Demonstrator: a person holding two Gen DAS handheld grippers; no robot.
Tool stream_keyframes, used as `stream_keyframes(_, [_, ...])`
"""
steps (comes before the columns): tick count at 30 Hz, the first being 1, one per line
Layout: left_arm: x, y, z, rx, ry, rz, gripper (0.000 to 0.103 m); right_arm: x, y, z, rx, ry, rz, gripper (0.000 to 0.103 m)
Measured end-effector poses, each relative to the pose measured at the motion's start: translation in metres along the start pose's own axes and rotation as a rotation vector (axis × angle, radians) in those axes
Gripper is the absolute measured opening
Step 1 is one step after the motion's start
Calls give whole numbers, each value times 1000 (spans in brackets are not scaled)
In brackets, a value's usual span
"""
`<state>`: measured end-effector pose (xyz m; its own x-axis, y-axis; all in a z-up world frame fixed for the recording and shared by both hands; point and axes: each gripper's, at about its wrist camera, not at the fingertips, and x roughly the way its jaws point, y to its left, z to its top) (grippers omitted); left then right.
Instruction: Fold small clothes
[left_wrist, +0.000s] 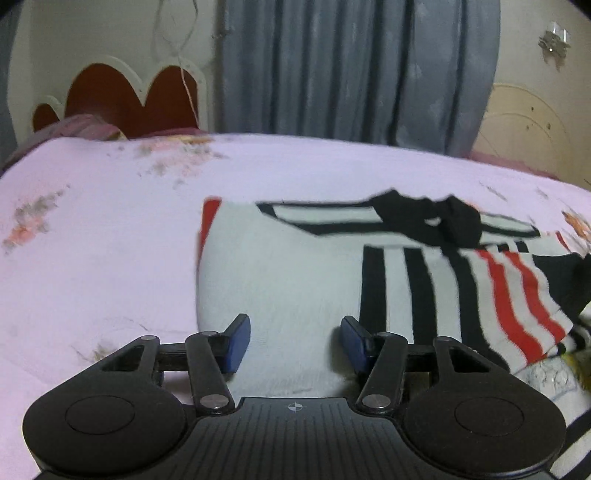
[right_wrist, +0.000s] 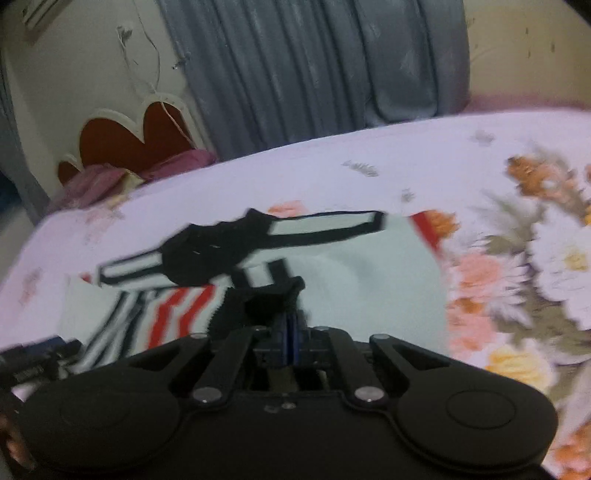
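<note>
Left wrist view: the left gripper (left_wrist: 294, 341) sits low over a small white garment (left_wrist: 280, 280) with black and red stripes, which lies spread on a floral bedsheet (left_wrist: 92, 229); its blue-padded fingers (left_wrist: 238, 341) stand spread apart, with white fabric showing in the gap between them and nothing pinched. Whether the pads touch the cloth cannot be told. The garment occupies the middle of the bed, its black-trimmed collar (left_wrist: 443, 218) toward the far side and a striped portion (left_wrist: 509, 295) doubled over the white body at the right, a placement that suggests a fold in progress. Right wrist view: the right gripper (right_wrist: 290, 332) has its fingers pressed together on a dark fold of the same garment (right_wrist: 369, 280), apparently a black-edged part near the stripes, held slightly above the white panel; this grip probably serves to carry the edge across the body while the flat remainder stays on the bed. The view is tilted and motion-blurred, so the tool appears rolled to one side and moving, whereas the left view is level and mostly sharp. Part of the other tool shows at the lower left edge of the right view. A grey curtain (left_wrist: 351, 66) and a red scalloped headboard (left_wrist: 122, 99) stand behind the bed.
</note>
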<state>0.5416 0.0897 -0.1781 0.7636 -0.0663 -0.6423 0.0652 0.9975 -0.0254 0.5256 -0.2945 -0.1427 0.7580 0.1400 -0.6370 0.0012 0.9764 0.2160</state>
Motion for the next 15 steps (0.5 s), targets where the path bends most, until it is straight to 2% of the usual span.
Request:
stream_keyframes(3, [6, -1, 4, 13, 10, 1, 55, 23, -21, -13, 63, 97, -72, 0])
stream_keyframes(5, [7, -1, 8, 27, 25, -11, 55, 21, -27, -13, 107, 87, -55, 0])
stream_keyframes(6, [5, 0, 12, 29, 23, -15, 55, 15, -25, -10, 106, 69, -72, 8])
stream_keyframes(7, [4, 2, 17, 22, 11, -23, 55, 7, -21, -7, 86, 27, -98, 10])
stream_keyframes(9, [7, 8, 30, 19, -9, -19, 55, -3, -12, 0, 53, -29, -85, 20])
stream_keyframes(10, [13, 11, 36, 21, -13, -18, 55, -4, -8, 4, 45, -36, -71, 22])
stream_keyframes(12, [31, 18, 52, 30, -1, -21, 55, 4, 0, 12, 31, -26, -66, 25])
stream_keyframes(14, [57, 24, 62, 45, 37, -12, 55, 25, 7, 18, -2, 40, -103, 23])
stream_keyframes(15, [72, 32, 65, 44, 57, -25, 68, 38, 8, 18, -22, 74, -131, 23])
